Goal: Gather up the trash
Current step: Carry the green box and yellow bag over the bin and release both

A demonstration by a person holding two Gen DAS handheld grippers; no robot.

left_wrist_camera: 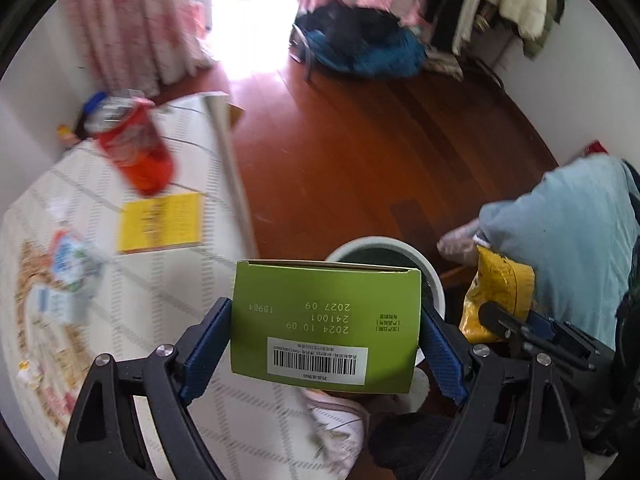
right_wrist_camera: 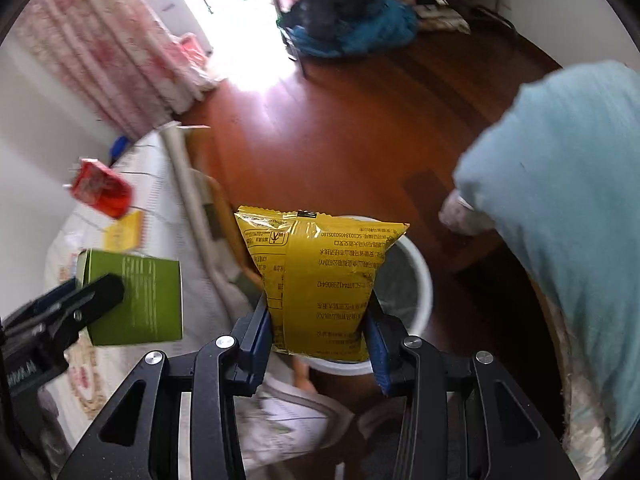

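My left gripper [left_wrist_camera: 325,344] is shut on a green carton [left_wrist_camera: 326,320] with a barcode label, held above the table's edge. The same green carton [right_wrist_camera: 134,298] appears at the left of the right wrist view. My right gripper [right_wrist_camera: 320,320] is shut on a yellow snack bag [right_wrist_camera: 320,276], held over a white bin [right_wrist_camera: 416,280] on the floor. In the left wrist view the yellow snack bag [left_wrist_camera: 496,296] hangs just right of the white bin [left_wrist_camera: 434,276], whose rim peeks out behind the carton.
On the patterned tablecloth [left_wrist_camera: 160,300] lie a red snack bag [left_wrist_camera: 136,148], a yellow booklet [left_wrist_camera: 160,222] and crumpled wrappers [left_wrist_camera: 68,276]. A light-blue cloth [right_wrist_camera: 560,200] drapes at the right. Dark and blue clothing [left_wrist_camera: 360,44] is piled on the wooden floor [left_wrist_camera: 380,160].
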